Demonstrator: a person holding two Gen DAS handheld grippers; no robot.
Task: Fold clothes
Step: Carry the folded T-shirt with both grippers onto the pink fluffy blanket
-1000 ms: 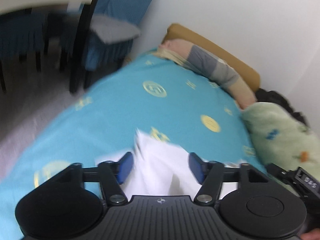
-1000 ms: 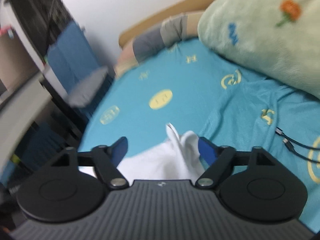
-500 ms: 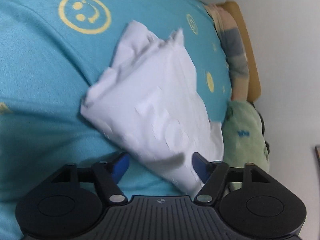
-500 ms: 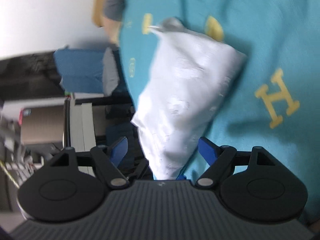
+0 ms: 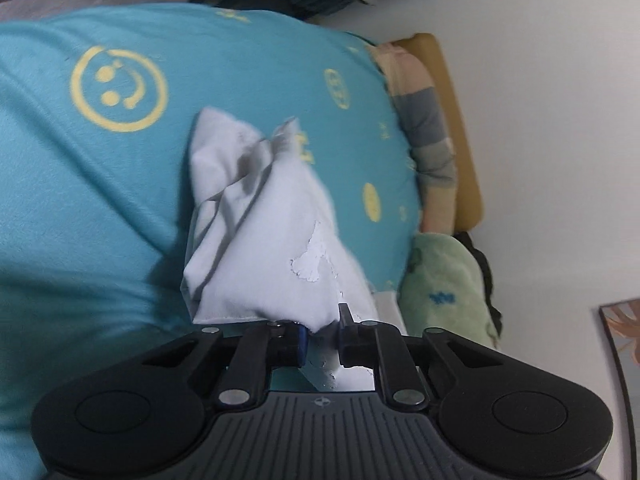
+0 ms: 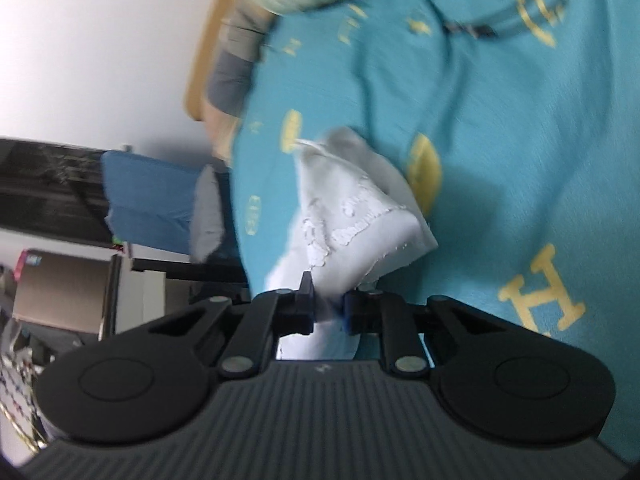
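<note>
Both tongs [image 5: 320, 338] now clamping garment [image 5: 264, 224]

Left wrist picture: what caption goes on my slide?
Left gripper pinching a white garment above a teal bedspread.

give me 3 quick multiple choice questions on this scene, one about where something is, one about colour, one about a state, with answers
1. Where does the white garment hang?
A. over the teal bedspread
B. inside a drawer
C. on a chair

2. What colour are the smiley and letter prints on the bedspread?
A. red
B. yellow
C. black

3. What is the left claw doing?
A. open and empty
B. shut on a cable
C. shut on the white garment

Answers:
1. A, the teal cover lies behind the cloth in both wrist views.
2. B, the smiley ring and the H are yellow.
3. C, white fabric is pinched between its fingers; the right claw grips the garment likewise.
</note>
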